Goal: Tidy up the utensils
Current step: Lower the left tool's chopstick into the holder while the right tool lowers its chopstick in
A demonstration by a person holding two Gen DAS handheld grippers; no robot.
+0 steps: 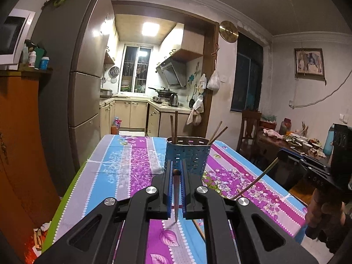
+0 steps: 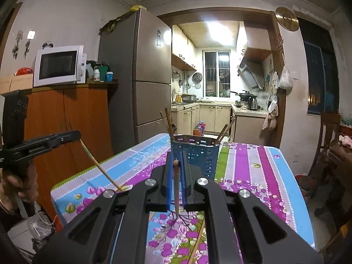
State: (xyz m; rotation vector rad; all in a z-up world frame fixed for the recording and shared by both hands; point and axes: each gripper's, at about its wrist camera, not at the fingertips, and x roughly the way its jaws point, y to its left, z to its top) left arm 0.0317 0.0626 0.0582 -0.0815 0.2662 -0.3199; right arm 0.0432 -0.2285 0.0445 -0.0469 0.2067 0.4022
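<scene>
A blue perforated utensil holder [image 1: 187, 156] stands on the table with several brown chopsticks [image 1: 173, 127] upright in it; it also shows in the right wrist view [image 2: 197, 154]. My left gripper [image 1: 176, 171] is shut on a brown chopstick [image 1: 176, 195], its tip touching the cloth just short of the holder. My right gripper [image 2: 176, 162] is shut on another brown chopstick [image 2: 176, 191], also pointing down at the cloth. Each gripper shows in the other's view, the right gripper [image 1: 279, 154] and the left gripper [image 2: 78, 135], holding its chopstick slanted down to the table.
The table has a striped floral cloth [image 1: 132, 165]. One more chopstick [image 2: 197, 242] lies on the cloth near the front. A fridge [image 2: 143, 77] and an orange cabinet [image 2: 66, 121] with a microwave [image 2: 59, 66] stand left. A cluttered side table [image 1: 292, 138] and chair stand right.
</scene>
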